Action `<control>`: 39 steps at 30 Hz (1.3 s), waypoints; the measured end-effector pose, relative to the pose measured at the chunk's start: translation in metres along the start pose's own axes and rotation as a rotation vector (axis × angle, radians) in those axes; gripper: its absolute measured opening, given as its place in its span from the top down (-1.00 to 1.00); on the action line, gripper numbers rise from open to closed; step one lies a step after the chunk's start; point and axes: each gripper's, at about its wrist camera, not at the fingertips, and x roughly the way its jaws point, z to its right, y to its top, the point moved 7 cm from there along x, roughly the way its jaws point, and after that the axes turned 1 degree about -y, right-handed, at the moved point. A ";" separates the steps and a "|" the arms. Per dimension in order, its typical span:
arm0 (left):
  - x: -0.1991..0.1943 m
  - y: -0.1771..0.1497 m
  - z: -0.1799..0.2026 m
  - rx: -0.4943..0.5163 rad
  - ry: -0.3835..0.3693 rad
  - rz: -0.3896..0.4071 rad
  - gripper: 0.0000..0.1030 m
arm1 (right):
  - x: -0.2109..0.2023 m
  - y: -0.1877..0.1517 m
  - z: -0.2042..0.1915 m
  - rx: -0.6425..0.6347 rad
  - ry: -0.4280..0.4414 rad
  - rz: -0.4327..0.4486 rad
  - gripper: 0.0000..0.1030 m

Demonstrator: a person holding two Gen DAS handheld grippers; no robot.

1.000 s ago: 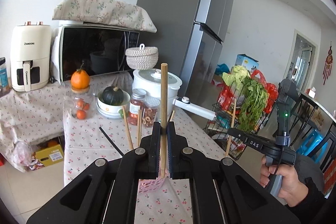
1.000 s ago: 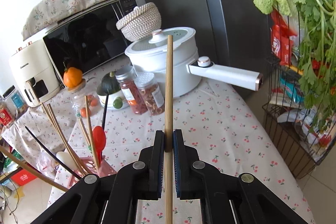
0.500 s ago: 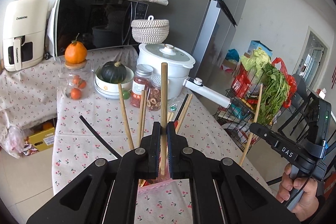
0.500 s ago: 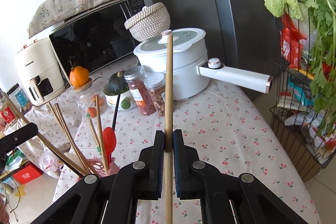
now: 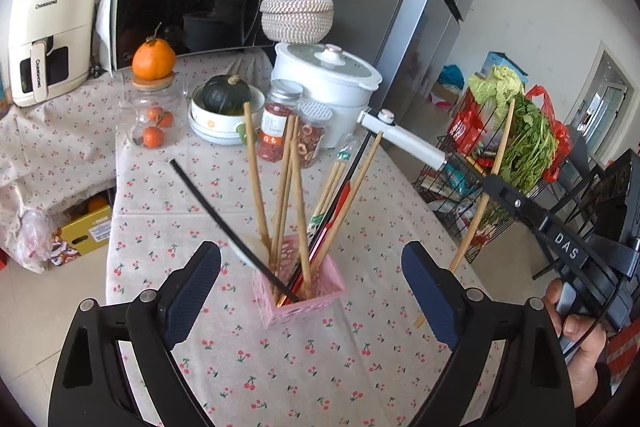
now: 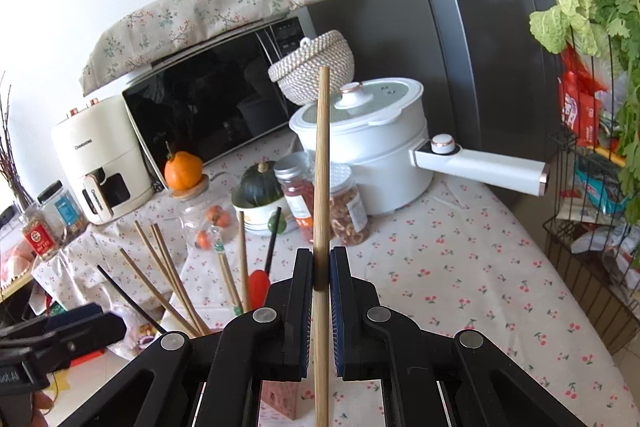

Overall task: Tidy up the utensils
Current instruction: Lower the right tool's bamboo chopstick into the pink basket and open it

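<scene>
Left jaws: I am opening them wide, nothing between the pads; the left gripper (image 5: 312, 291) is hovering just above and in front of the pink holder (image 5: 300, 291), which is standing on the table (image 5: 360, 367).

Right jaws: I am clamping them on one wooden chopstick (image 6: 321, 187), held upright, its shaft passing through the right gripper (image 6: 321, 267) with the top end well above the pads. In the left view this stick is standing to the right of the holder, apart from it, lower tip just over the tablecloth.

Holder contents: several wooden chopsticks (image 5: 294, 195) fanned out, a black stick (image 5: 224, 215) leaning left, red-handled utensils (image 5: 340, 203), a pale spoon bowl at the rim.

Step in hand, my judgement: bringing the right stick to the holder. To do it well, I am keeping the stick near vertical, carrying its lower tip over an open gap between the leaning sticks, lowering until it seats, then releasing. Left jaws should clear out so they do not knock the fan.

Surroundings: jars (image 5: 280, 123), white pot (image 5: 324, 83), microwave (image 5: 192, 7) behind; vegetable rack (image 5: 512, 155) to the right.
</scene>
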 end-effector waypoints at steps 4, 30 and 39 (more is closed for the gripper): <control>-0.007 -0.021 -0.017 0.009 0.055 -0.078 -0.94 | 0.002 0.001 -0.020 0.002 0.030 0.027 0.87; -0.015 -0.052 -0.059 0.012 0.164 -0.066 -1.00 | 0.048 -0.011 -0.085 -0.110 -0.051 0.174 0.85; -0.021 -0.049 -0.049 0.003 0.173 -0.031 -1.00 | 0.018 -0.012 -0.063 -0.086 -0.047 0.157 -0.88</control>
